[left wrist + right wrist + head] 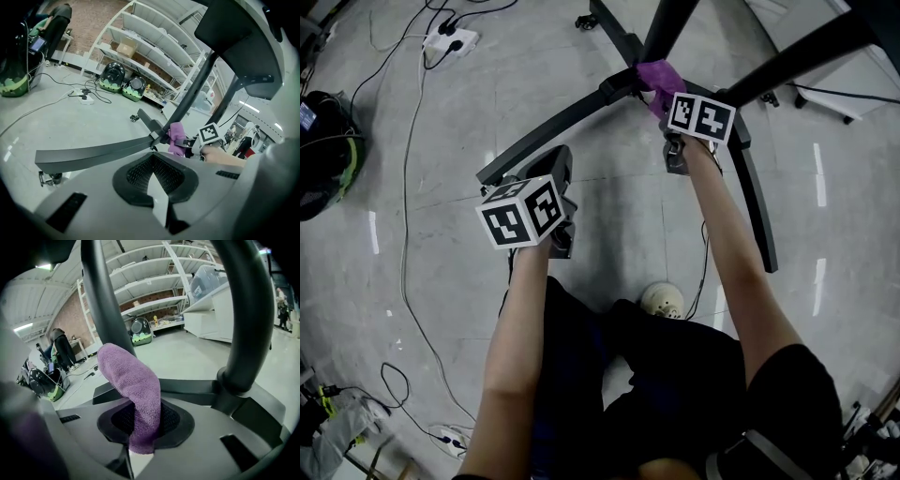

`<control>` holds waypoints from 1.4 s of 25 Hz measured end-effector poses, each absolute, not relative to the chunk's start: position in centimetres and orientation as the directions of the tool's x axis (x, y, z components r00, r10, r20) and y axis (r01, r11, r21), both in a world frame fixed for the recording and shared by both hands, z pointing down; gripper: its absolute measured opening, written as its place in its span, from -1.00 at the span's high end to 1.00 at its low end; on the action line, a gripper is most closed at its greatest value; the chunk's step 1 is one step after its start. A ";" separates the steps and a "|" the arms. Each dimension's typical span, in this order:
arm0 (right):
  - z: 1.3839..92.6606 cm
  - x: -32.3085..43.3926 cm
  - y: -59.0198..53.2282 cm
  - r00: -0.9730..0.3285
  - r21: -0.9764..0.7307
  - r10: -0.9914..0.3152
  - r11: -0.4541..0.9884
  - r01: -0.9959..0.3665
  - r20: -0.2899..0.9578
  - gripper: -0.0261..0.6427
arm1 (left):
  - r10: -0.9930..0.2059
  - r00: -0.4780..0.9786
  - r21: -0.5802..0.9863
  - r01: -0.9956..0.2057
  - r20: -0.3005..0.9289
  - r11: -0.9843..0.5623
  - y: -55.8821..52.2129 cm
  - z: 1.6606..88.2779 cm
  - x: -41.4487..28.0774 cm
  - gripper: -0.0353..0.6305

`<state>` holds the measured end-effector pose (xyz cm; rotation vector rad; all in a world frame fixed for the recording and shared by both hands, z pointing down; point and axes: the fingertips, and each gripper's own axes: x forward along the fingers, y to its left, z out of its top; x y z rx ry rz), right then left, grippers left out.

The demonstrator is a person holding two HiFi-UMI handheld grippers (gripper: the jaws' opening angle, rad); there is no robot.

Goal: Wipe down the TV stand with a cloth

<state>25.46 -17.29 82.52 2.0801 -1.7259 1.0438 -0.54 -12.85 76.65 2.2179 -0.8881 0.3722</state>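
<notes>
The cloth (133, 385) is purple with a nubbly terry weave; the TV stand (546, 134) is matte black. The left gripper (152, 171) and right gripper (140, 425) have pale grey shells around black meshed pads, and their cubes (521, 214) are white with black square markers. The floor (487, 56) is mottled light grey, the shelves (154, 42) white

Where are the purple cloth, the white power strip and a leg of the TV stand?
purple cloth (136, 390): right gripper view, middle of its fold.
white power strip (450, 40): head view, its top face.
TV stand leg (548, 128): head view, midway along its length.
</notes>
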 end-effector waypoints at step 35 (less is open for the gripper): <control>83.1 32.9 -12.7 0.160 -0.298 -0.737 -0.448 -0.843 0.657 0.66 | -0.409 0.768 0.517 -0.636 0.492 -0.573 -11.5 78.3 3.9 0.87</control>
